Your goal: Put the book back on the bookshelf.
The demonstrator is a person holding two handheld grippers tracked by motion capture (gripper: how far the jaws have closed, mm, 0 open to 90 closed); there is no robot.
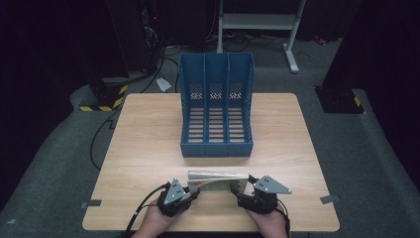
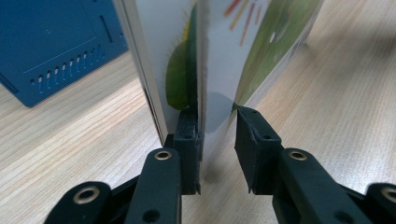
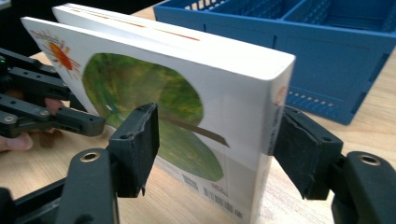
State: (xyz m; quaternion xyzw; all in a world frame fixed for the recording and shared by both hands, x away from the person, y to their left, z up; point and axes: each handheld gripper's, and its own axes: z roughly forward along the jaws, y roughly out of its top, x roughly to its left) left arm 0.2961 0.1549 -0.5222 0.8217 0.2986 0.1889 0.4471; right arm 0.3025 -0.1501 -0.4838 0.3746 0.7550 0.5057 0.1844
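A book stands on edge on the near part of the wooden surface, just in front of the blue file rack. The left tool is clamped on the book's front cover at its left end. The right tool grips the spine end, its jaws pressing both faces of the whole book.

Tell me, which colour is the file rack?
Blue; the file rack shows best in the high view.
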